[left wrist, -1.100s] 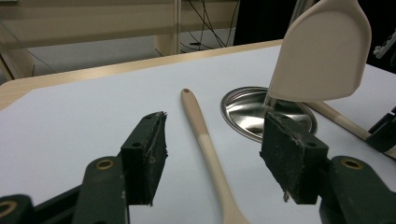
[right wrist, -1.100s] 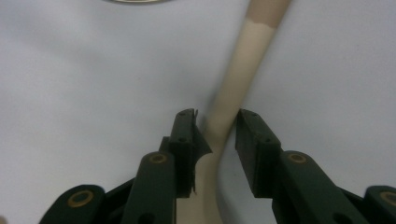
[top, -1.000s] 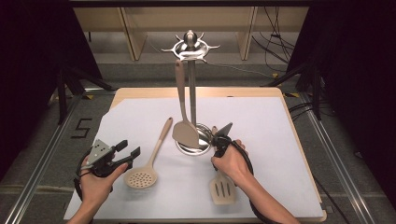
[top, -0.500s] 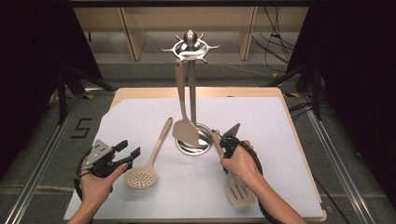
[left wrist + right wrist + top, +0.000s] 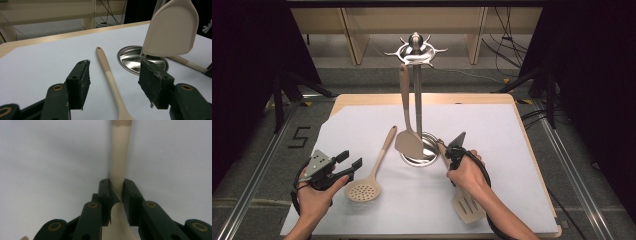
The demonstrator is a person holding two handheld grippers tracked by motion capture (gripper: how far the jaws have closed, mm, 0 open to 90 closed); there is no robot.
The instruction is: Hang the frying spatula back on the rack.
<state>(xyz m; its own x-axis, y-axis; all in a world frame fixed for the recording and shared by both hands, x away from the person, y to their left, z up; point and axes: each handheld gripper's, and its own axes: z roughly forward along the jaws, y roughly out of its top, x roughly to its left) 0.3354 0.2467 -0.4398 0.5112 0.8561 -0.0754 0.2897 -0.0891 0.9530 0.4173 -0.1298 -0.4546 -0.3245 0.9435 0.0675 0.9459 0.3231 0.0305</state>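
Slotted spatula [image 5: 468, 205] lies on the white surface [image 5: 522, 150] near the rack base, and the right gripper [image 5: 116, 195] has just been closing, pinching its handle. Left gripper [image 5: 113, 82] gapes wide, idle. Looks like pickup; next, lift toward the rack [image 5: 416, 50].

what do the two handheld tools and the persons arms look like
Both tools, left tool and right tool, are black, with two flat dark pads, brass-coloured pivot pins and a black cable looping by the wrist. The left one carries a grey three-cornered plate. The forearms are bare, no sleeves.
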